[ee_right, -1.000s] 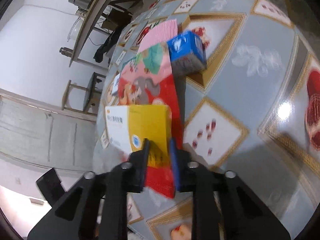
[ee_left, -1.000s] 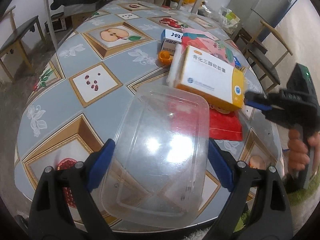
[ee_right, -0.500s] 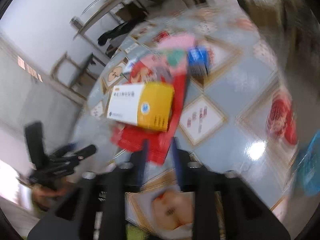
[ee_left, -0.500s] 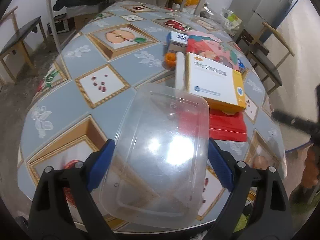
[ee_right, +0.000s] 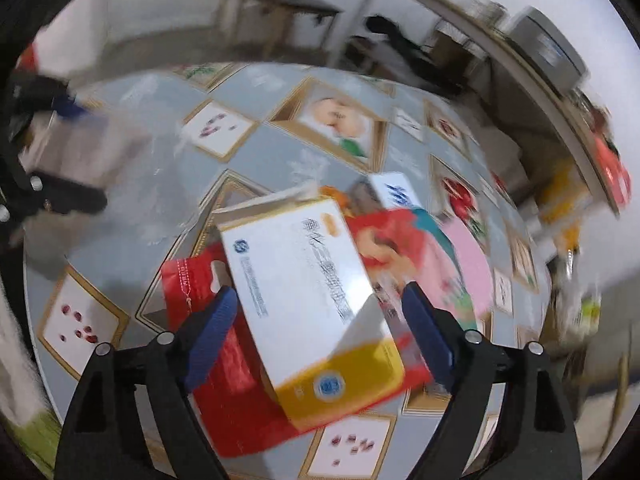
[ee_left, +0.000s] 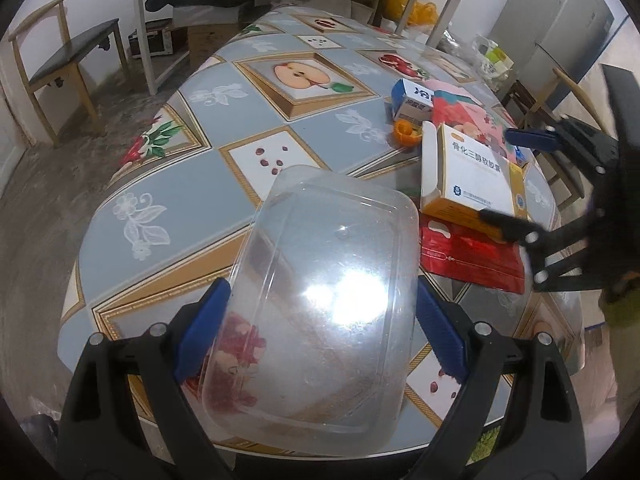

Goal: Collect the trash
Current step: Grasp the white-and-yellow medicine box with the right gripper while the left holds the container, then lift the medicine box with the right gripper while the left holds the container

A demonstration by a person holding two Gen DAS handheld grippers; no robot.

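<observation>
My left gripper [ee_left: 320, 292] is shut on a clear plastic container [ee_left: 340, 240], held tilted over the near edge of the fruit-patterned table [ee_left: 200, 184]. A white-and-yellow medicine box [ee_left: 472, 172] lies on a red bag [ee_left: 468, 256] to the right. My right gripper [ee_right: 318, 320] hovers over that box [ee_right: 304, 292] with its jaws opening wide. The box lies between the pads, which stand clear of its sides. Seen from the left wrist, the right gripper [ee_left: 516, 178] reaches in from the right edge. The right wrist view is blurred.
A blue-and-white carton [ee_left: 412, 100], an orange peel [ee_left: 406, 134] and a pink printed packet [ee_left: 460, 108] lie behind the box. A wooden chair [ee_left: 60, 68] stands left of the table, with more chairs and a grey cabinet [ee_left: 560, 12] at the right.
The right gripper was shut on the box's yellow end; it let go, pulled back, rolled and came back over the box with its jaws wide. The box now lies on the red bag.
</observation>
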